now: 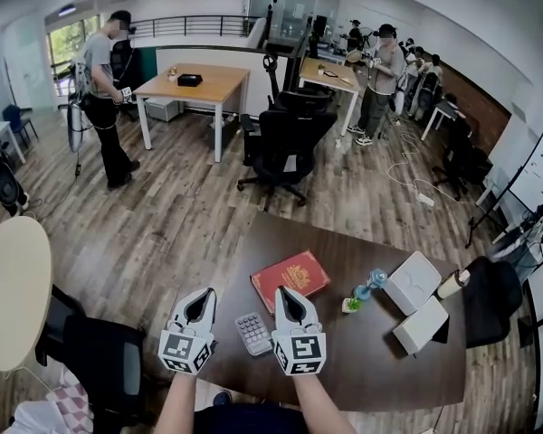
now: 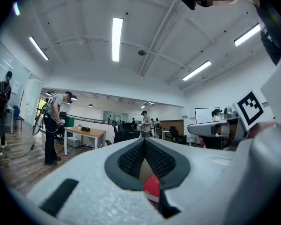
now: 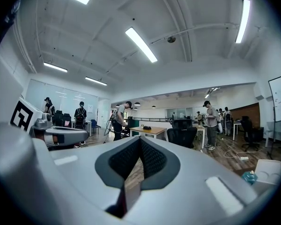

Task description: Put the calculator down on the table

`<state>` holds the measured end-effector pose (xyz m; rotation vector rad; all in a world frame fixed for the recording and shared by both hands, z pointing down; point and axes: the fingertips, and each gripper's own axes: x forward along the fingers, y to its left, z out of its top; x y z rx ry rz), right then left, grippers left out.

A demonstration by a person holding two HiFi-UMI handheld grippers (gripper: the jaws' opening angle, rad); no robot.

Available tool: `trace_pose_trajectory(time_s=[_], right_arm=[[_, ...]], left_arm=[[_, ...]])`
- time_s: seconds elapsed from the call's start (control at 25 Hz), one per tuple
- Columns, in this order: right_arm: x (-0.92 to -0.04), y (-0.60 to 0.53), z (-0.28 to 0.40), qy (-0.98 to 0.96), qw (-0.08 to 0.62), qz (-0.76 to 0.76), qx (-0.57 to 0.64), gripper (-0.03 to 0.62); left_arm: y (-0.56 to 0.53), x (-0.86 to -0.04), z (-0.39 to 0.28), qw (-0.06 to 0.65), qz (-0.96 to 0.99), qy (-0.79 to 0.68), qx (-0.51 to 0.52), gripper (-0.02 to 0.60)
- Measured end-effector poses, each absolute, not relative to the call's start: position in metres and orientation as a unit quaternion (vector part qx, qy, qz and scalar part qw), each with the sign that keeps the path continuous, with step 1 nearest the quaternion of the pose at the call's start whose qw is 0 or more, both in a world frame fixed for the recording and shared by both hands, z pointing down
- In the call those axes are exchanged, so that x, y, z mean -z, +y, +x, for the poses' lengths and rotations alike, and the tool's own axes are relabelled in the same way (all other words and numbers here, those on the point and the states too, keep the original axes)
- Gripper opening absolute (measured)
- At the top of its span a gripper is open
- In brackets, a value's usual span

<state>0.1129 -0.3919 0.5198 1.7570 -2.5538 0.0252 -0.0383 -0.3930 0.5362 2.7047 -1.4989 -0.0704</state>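
The calculator [image 1: 253, 334] lies flat on the dark brown table [image 1: 362, 378], keys up, close to the near edge where the person stands. Its long axis runs away from the person and leans a little to the left at the far end. I cannot tell from here which end carries the display. Nothing is touching it.

It sits in the gap between the two grippers, which are held level and side by side, both pointing out across the table. The left gripper [image 1: 202, 295] is just to its left with its jaws brought together at the tips and nothing between them. The right gripper [image 1: 285, 292] is just to its right, jaws likewise closed and empty.

Just beyond the calculator, ahead of the right gripper, a red book [image 1: 290, 280] lies flat and turned at an angle. Further right there is a small bottle [image 1: 372, 285] on its side, then two white boxes [image 1: 412, 282], one behind the other. A black chair [image 1: 95, 355] stands at the table's left end.
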Motion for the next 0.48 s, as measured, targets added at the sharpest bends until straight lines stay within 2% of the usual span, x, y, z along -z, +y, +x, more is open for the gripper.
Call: trace_pose_trajectory(time_s=[0.48], right_arm=[[-0.5212, -0.3938, 0.1124, -0.828, 0.027, 0.560, -0.011, 0.006]], left_arm=[[-0.3989, -0.5390, -0.0326, 0.026, 0.879, -0.476, 0.019, -0.003]])
